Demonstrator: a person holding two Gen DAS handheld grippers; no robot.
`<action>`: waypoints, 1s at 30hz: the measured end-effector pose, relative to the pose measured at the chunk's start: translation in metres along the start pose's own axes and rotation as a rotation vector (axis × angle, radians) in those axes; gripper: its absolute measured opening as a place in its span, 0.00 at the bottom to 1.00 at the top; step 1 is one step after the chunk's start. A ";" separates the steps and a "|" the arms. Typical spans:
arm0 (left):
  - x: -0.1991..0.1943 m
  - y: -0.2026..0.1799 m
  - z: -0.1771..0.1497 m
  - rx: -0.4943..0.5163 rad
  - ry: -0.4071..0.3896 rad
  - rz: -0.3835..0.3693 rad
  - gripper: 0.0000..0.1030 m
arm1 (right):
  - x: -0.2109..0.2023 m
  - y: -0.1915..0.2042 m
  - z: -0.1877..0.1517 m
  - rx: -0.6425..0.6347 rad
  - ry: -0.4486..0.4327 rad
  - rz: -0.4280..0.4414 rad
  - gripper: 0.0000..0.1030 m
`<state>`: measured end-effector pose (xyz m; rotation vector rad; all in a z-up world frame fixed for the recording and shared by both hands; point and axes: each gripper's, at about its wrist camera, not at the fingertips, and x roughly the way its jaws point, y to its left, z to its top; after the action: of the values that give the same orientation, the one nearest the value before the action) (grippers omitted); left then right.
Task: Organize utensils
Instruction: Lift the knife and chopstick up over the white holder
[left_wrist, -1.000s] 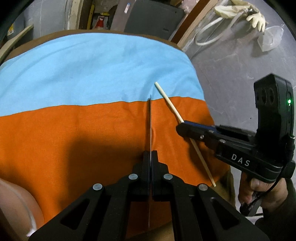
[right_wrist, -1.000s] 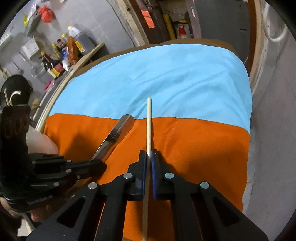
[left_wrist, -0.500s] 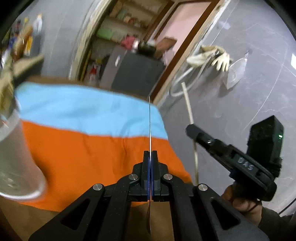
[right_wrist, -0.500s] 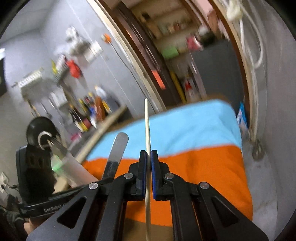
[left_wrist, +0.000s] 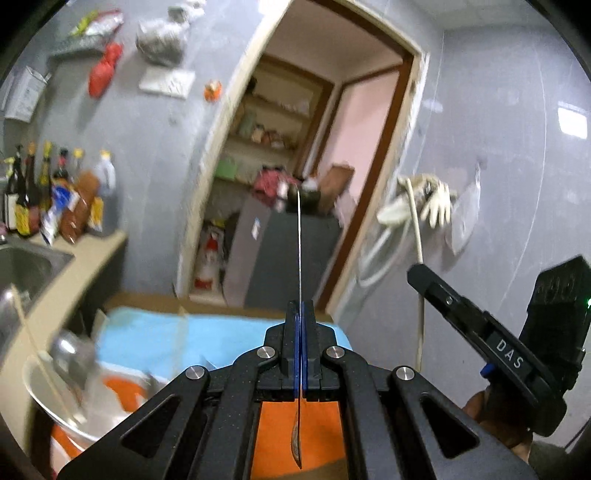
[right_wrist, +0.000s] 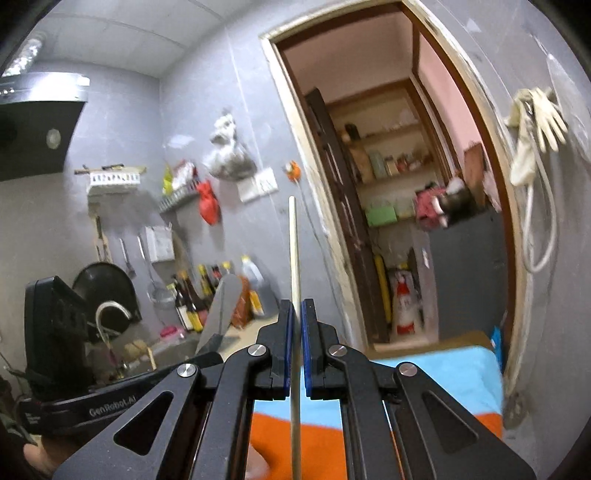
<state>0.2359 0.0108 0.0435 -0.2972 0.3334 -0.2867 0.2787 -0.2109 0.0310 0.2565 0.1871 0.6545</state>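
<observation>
My left gripper (left_wrist: 300, 306) is shut on a thin metal utensil (left_wrist: 299, 251), seen edge-on and sticking out past the fingertips. In the right wrist view the same left gripper (right_wrist: 214, 341) shows at the lower left, with the utensil's flat handle (right_wrist: 221, 306) rising from it. My right gripper (right_wrist: 296, 304) is shut on a pale wooden chopstick (right_wrist: 294, 266) that points up and forward. From the left wrist view the right gripper (left_wrist: 415, 271) hangs at the right, held by a hand, with the chopstick (left_wrist: 415, 221) through it. Both are raised above the orange and blue cloth (left_wrist: 221, 339).
A blurred pale container (left_wrist: 55, 387) with a stick (left_wrist: 33, 339) in it stands at the lower left on the cloth. Left of it are a sink (left_wrist: 22, 266) and bottles (left_wrist: 55, 195) on the counter. Ahead are a doorway, a grey cabinet (left_wrist: 288, 258) and gloves (left_wrist: 424, 206) on the wall.
Both grippers have risen off the cloth and tilted up, so the views now face the room instead of the table. Each keeps its utensil. The container has come into the left view.
</observation>
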 end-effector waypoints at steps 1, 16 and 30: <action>-0.006 0.010 0.007 -0.011 -0.018 0.001 0.00 | 0.004 0.007 0.003 0.005 -0.017 0.014 0.03; -0.061 0.178 0.015 -0.262 -0.279 0.062 0.00 | 0.072 0.066 -0.030 0.182 -0.219 0.147 0.03; -0.061 0.185 -0.037 -0.187 -0.372 0.118 0.00 | 0.089 0.093 -0.089 0.012 -0.223 0.053 0.03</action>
<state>0.2087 0.1909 -0.0344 -0.5047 0.0089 -0.0794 0.2724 -0.0690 -0.0344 0.3448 -0.0300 0.6722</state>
